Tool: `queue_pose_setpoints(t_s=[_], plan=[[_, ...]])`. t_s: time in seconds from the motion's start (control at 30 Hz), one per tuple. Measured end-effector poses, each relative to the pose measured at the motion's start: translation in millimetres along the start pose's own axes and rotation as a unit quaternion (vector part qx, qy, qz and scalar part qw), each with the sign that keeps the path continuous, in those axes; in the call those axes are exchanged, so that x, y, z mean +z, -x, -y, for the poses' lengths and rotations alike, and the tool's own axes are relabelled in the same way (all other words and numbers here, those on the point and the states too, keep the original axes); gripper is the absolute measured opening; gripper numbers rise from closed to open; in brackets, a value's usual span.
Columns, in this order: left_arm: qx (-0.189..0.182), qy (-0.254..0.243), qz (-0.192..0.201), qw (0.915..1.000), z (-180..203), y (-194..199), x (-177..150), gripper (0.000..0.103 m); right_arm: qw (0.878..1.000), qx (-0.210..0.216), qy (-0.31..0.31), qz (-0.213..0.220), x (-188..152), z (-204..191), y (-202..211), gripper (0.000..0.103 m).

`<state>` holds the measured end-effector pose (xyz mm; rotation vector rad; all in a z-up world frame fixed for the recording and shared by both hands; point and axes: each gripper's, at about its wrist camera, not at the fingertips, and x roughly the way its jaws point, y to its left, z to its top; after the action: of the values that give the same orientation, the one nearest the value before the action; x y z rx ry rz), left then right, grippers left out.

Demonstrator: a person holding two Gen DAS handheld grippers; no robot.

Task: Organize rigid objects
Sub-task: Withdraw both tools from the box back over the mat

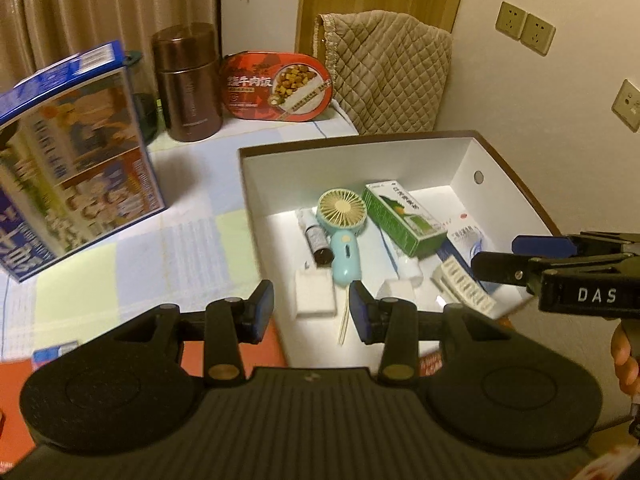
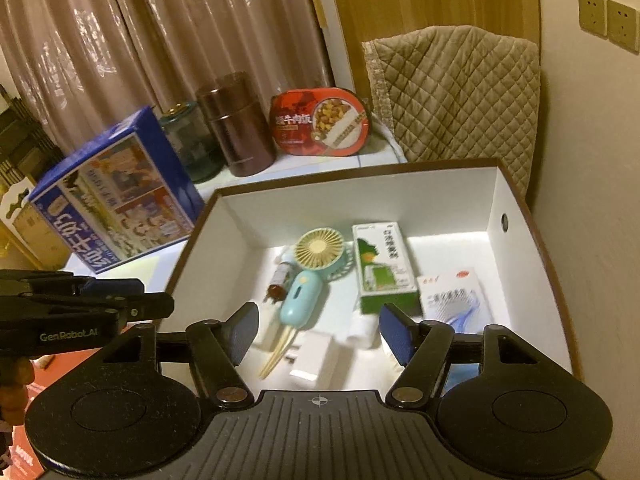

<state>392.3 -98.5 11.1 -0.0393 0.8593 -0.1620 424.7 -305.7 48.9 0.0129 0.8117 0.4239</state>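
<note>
A table covered with a pale checked cloth (image 1: pixel 180 240) stands in the corner of a room, with beige curtains (image 2: pixel 140 32) behind it and a cream wall carrying sockets (image 1: pixel 525 28) on the right. On the cloth sits a white cardboard box (image 2: pixel 320 208) with a brown rim, and inside it lie a mint handheld fan (image 2: pixel 310 276), a green and white carton (image 2: pixel 382 264), a small dark bottle (image 2: pixel 280 282), a white medicine packet (image 2: pixel 454 294) and some white blocks. Left of the box stands a blue printed box (image 2: pixel 116 204), and behind it a brown metal canister (image 2: pixel 236 124) and a red oval meal tin (image 2: pixel 320 122), near a quilted beige cover (image 2: pixel 460 96). The left gripper (image 1: pixel 311 308) hovers over the box's near edge, fingers apart and empty. The right gripper (image 2: pixel 318 330) hangs over the box, also spread and holding nothing.
</note>
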Motion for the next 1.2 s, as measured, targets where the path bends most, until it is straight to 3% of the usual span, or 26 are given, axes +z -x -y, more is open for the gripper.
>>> queue_pose_setpoints(t_s=[0.53, 1.2], plan=[[0.01, 0.015, 0.012, 0.9998, -50, 79, -71, 0.037, 1.0, 0.023, 0.017, -0.009, -54, -84, 29, 0.064], [0.048, 0.079, -0.014, 0.9956, -126, 123, -148, 0.037, 0.992, 0.08, 0.069, -0.074, -103, -184, -5, 0.064]])
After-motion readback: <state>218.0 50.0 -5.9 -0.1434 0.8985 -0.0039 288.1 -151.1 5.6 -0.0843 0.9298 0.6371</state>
